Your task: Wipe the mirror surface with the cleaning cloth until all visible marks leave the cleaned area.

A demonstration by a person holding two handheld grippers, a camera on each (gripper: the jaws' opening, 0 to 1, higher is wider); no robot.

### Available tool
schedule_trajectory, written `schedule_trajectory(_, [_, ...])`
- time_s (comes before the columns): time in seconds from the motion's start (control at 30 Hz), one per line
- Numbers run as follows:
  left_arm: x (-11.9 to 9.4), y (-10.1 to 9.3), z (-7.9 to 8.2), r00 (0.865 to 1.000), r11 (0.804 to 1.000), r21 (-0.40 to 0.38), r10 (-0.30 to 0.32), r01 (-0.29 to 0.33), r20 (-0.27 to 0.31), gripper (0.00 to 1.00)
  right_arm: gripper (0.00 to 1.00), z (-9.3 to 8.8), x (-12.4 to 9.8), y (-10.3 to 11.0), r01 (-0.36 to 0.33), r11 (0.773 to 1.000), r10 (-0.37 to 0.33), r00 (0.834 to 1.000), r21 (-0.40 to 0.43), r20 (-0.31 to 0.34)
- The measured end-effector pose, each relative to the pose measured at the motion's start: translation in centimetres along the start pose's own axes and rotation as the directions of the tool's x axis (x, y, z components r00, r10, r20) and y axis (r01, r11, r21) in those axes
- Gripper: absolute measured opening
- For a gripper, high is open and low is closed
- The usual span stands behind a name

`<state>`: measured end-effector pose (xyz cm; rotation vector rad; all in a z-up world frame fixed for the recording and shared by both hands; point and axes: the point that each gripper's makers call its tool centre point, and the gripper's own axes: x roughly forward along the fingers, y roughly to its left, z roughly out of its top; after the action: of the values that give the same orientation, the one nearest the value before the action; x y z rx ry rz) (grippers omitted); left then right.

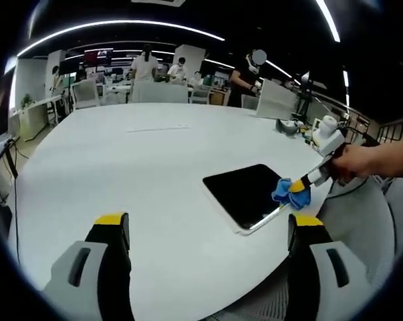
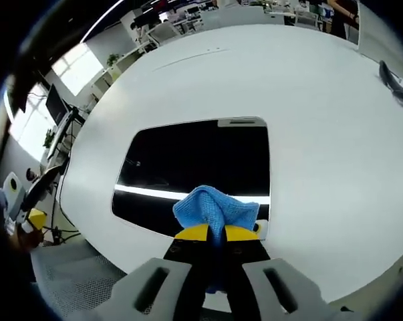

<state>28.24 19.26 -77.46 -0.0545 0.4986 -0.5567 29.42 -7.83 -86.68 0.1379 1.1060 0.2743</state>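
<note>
While the right gripper clamps the bunched blue cloth, the dark mirror reflects a light streak.

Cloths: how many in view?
1. The blue cloth is pinched in the right gripper, resting on the mirror near its edge. More could be hidden.

Open-plan office: desks, monitors

Both views toward shared mirror
</note>
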Motion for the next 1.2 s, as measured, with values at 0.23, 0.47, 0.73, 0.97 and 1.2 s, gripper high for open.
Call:
schedule_trajectory(0.23, [0.0,0.4,-0.3,1.000,1.000,-0.015,0.005,-0.005,0.000,0.99,0.01,1.6,0.8,-0.5,0.032,0.999,-0.032,0.999,-0.036,0.001])
schedule_trajectory(0.47, [-0.2,1.2,-0.2,1.000,0.999,-0.031,0.027,-0.026,0.016,0.99,0.01,3.7,1.7,-1.3,0.059,0.997,-0.059,0.998,-0.042,0.011])
schedule_trajectory(0.73, [-0.2,1.9,-0.5,0.999,0.998,-0.044,0.037,-0.037,0.011,0.99,0.01,6.1,2.8,-2.1,0.079,0.996,-0.078,0.997,-0.041,0.022])
schedule_trajectory(0.97, [0.0,2.2,-0.6,0.999,0.998,-0.058,0.032,-0.031,0.014,0.99,0.01,7.8,3.5,-2.7,0.093,0.995,-0.092,0.996,-0.020,0.016])
schedule_trajectory(1.2, [0.1,2.6,-0.4,0.999,0.998,-0.061,0.037,-0.036,0.017,0.99,0.01,9.1,4.0,-3.2,0.101,0.995,-0.101,0.995,-0.026,0.014])
